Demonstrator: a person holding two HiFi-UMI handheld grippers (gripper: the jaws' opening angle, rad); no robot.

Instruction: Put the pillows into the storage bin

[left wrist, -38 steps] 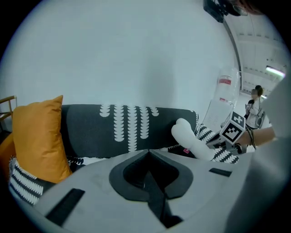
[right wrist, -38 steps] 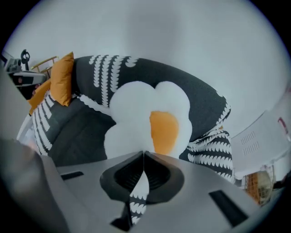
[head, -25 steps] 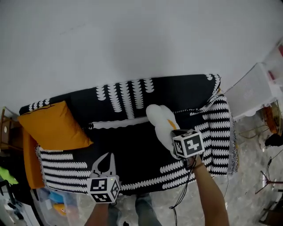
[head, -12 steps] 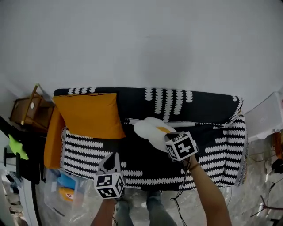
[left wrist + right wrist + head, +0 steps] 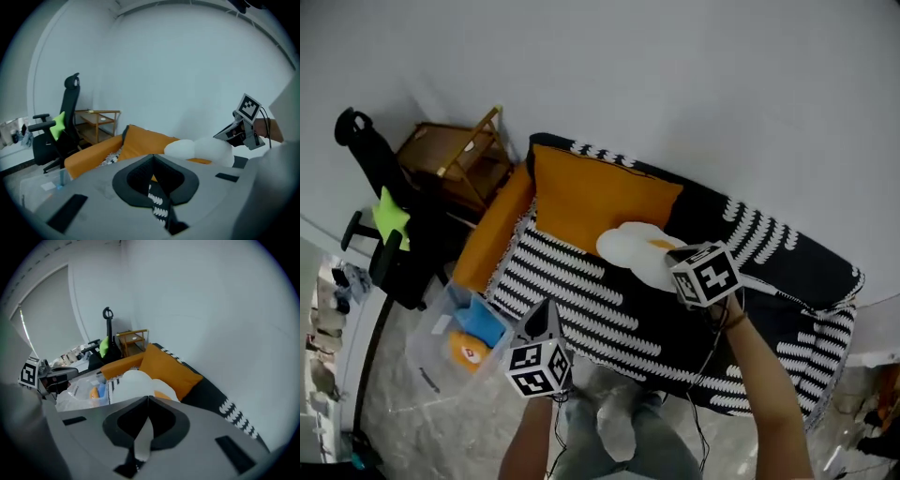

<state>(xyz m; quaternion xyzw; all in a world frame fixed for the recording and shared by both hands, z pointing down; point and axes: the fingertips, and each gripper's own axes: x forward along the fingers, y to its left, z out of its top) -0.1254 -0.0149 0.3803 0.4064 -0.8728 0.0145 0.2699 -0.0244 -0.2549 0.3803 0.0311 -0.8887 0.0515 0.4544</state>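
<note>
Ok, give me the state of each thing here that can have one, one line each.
white pillow: held up over the sofa, pinched by the right gripper.
right gripper: jaws shut on the white pillow's fabric.
left gripper: jaws shut, nothing between them.
orange pillow: leaning against the sofa back, not gripped.
storage bin: open at the top, blue and orange things inside, no pillow in it.

Seen from the head view, the marker cube of the right tongs point(image 5: 148, 398) hides their tips and the near edge of the white pillow point(image 5: 628, 246). The blue and orange contents of the storage bin point(image 5: 427, 342) are too small to identify. Both forearms point(image 5: 769, 394) run off the bottom edge.
</note>
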